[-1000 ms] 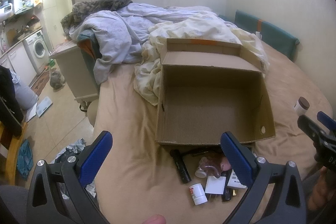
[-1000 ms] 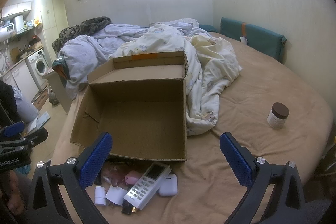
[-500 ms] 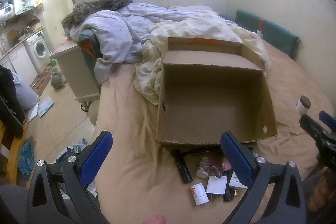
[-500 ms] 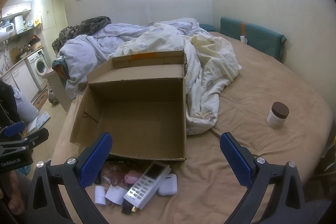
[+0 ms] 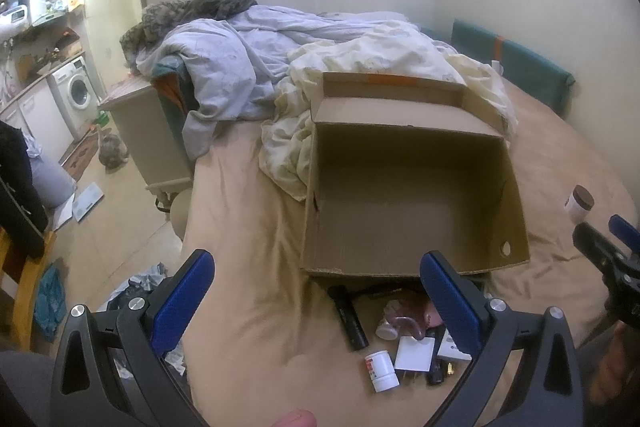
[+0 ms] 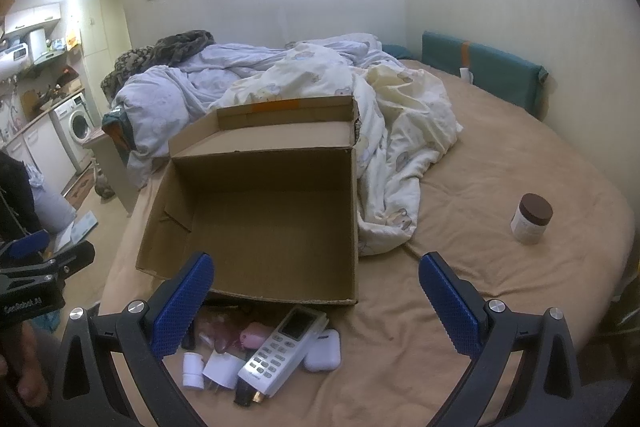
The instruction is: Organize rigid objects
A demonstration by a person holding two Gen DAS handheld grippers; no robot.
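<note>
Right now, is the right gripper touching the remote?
Apart. The right wrist view shows the open right gripper above the bed, with the remote lying untouched between and below its fingers.

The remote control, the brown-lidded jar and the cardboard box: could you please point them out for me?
remote control (image 6: 280, 349), right wrist view, on its button face.
brown-lidded jar (image 6: 529, 225), right wrist view, on its pale body.
cardboard box (image 6: 276, 229), right wrist view, on its bare inner floor.

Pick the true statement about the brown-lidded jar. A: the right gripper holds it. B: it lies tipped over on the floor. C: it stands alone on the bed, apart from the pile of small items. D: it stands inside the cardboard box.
C: the brown-lidded jar stands upright on the bed, well clear of the cardboard box and the pile of small items.
</note>
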